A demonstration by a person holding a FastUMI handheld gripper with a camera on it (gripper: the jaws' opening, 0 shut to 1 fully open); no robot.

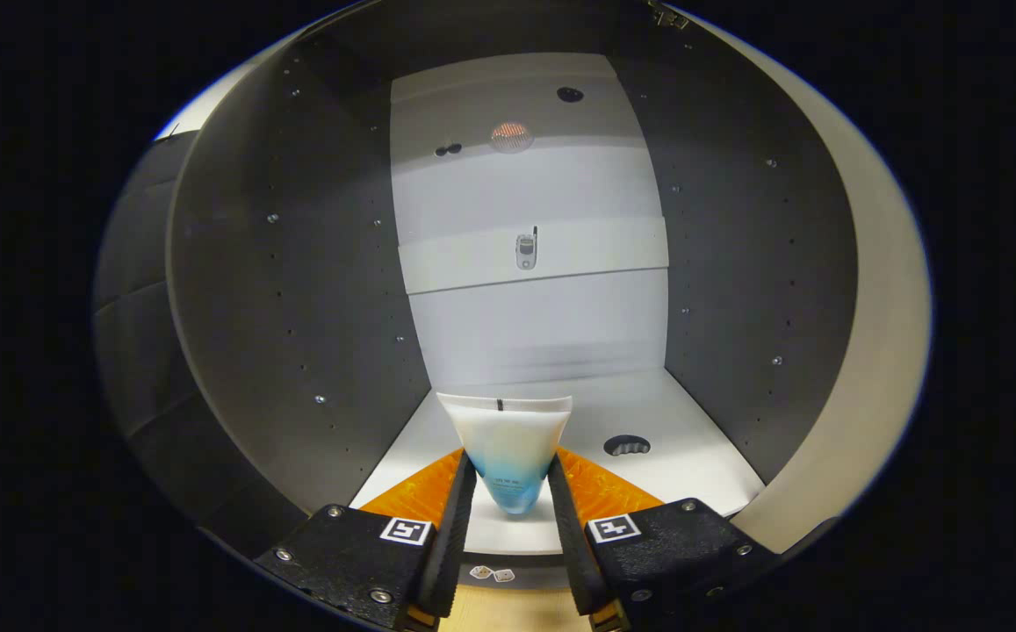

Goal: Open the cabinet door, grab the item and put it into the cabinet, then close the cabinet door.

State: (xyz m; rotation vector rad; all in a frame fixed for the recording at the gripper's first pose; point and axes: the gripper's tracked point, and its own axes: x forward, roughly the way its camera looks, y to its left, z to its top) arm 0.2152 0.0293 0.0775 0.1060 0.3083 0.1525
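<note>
The cabinet (297, 290) stands open in front of me, with dark side walls, a pale back panel and a white floor (701, 439). My gripper (510, 474) is shut on a white tube with a blue lower part (508, 439). Its flat crimped end points into the cabinet, and both fingers (464, 500) press on its sides. The tube hangs over the front part of the cabinet floor. The open door's pale edge (876, 351) curves along the right side.
A small latch fitting (526, 250) sits on the horizontal rail of the back panel. A dark oval hole (626, 445) lies in the cabinet floor to the right of the tube. Small pegs dot both side walls. A wooden surface (508, 610) shows below the fingers.
</note>
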